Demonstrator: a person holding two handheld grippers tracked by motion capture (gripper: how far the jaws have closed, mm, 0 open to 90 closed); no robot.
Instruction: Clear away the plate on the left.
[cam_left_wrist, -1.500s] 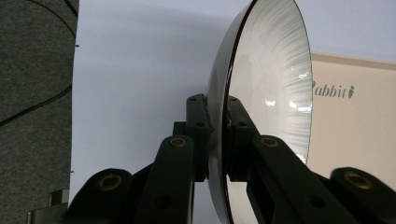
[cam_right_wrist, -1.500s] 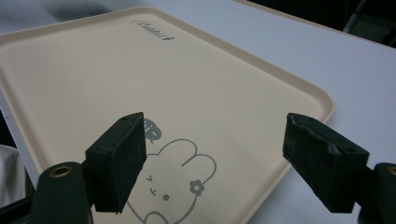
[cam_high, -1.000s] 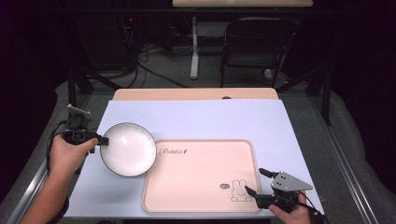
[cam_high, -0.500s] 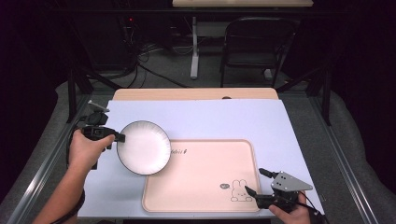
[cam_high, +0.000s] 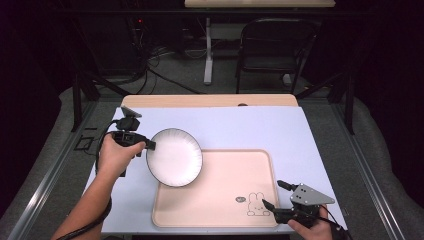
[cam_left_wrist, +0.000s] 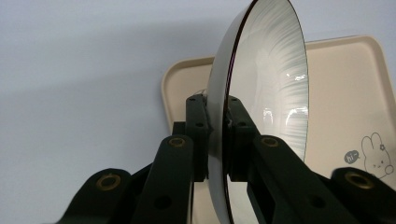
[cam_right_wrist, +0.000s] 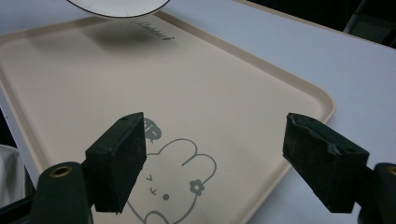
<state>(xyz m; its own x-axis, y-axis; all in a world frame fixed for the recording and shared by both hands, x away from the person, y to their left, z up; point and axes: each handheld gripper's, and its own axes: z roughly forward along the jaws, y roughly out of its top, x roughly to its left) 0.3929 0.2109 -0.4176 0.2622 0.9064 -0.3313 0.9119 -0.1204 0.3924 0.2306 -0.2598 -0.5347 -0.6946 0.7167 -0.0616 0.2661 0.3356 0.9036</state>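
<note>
A white ribbed plate (cam_high: 174, 157) hangs in the air over the near left corner of the beige tray (cam_high: 220, 200). My left gripper (cam_high: 148, 145) is shut on the plate's left rim. In the left gripper view the plate (cam_left_wrist: 266, 98) stands edge-on between the two black pads, with the tray (cam_left_wrist: 345, 102) behind it. My right gripper (cam_high: 273, 194) rests at the tray's near right corner, open, beside the printed rabbit (cam_high: 255, 205). In the right gripper view its pads (cam_right_wrist: 119, 158) stand wide apart over the rabbit drawing (cam_right_wrist: 175, 186), and the plate's edge (cam_right_wrist: 116, 7) shows at the top.
The tray lies on a pale blue mat (cam_high: 240, 130) that covers the table. A wooden strip (cam_high: 210, 100) runs along the far edge. Beyond the table are a black chair (cam_high: 275, 45), a desk leg and cables on the floor.
My left hand has carried the plate to the right and a little away, from beside the tray to over its left corner. The right gripper has stayed in place.
</note>
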